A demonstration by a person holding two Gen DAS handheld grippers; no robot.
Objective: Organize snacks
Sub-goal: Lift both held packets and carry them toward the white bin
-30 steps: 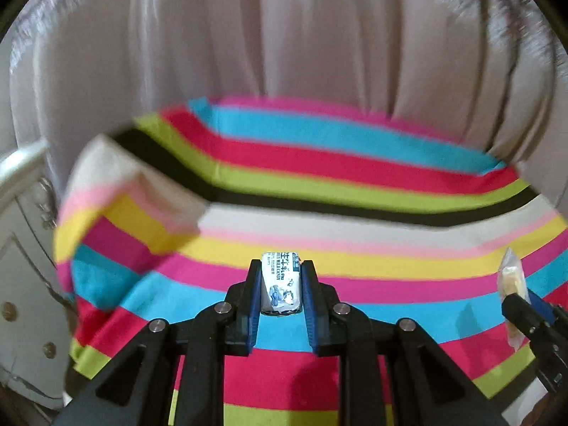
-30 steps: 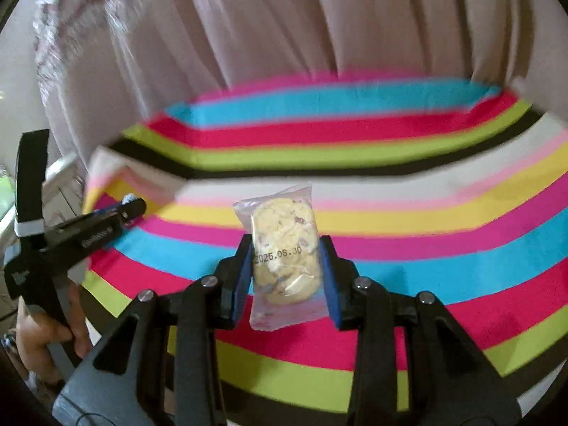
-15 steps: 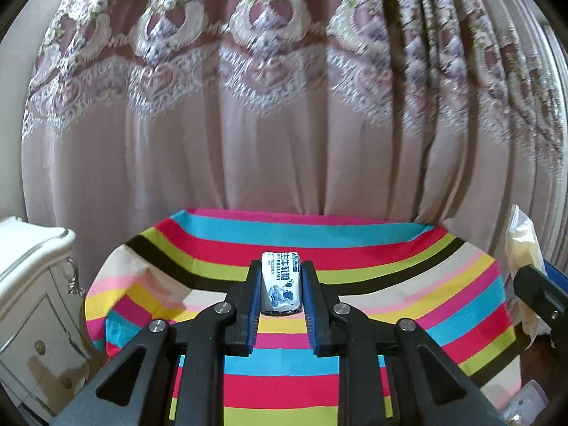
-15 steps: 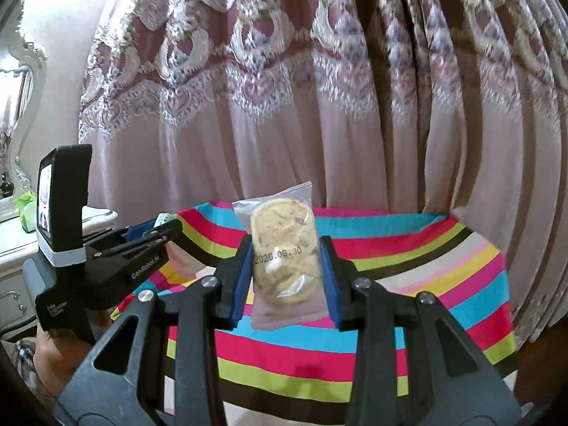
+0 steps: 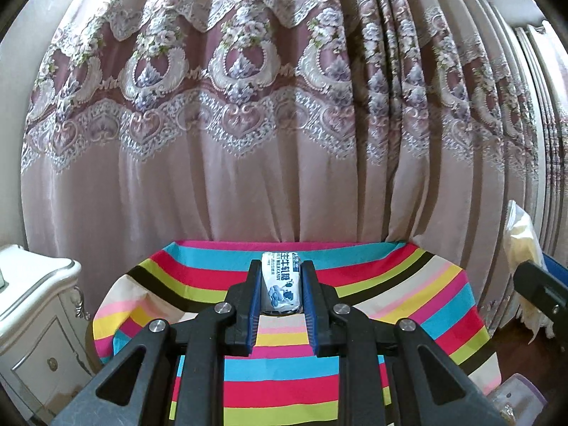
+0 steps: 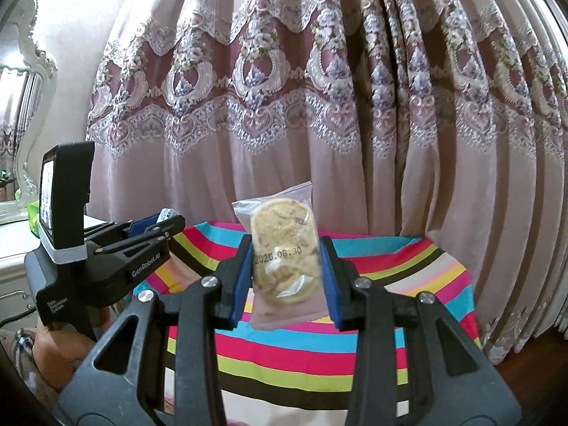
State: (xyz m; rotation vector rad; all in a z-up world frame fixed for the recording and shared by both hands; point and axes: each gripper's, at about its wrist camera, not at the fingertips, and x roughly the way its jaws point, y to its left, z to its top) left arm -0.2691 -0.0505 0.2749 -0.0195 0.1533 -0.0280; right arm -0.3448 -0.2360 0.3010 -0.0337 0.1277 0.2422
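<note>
Rose clear of the striped tablecloth (image 5: 408, 305) within the last second, both views tipping from a near look down at the stripes to an almost level look at the lace-trimmed curtain (image 5: 269, 163). Left claw (image 5: 280, 289) stayed clamped on the wrapped milk candy (image 5: 281, 284), held upright between the blue pads; right claw (image 6: 285, 266) stayed clamped on the bagged cookie (image 6: 284, 252), its date stamp facing the camera. Judged from this: both snacks picked up and in carry, with placing not yet done.

Showed no box, tray or basket for the snacks in either view, so could not tell the destination. Cut off at the right edge of the left view: the other claw with a pale bag, and low in that corner a clear plastic container (image 5: 516, 397), contents unreadable. Hid the table itself under the cloth. Caught only part of a white cabinet (image 5: 32, 319) at the left, and a person's hand (image 6: 60, 346) below the left claw's body in the right view.
</note>
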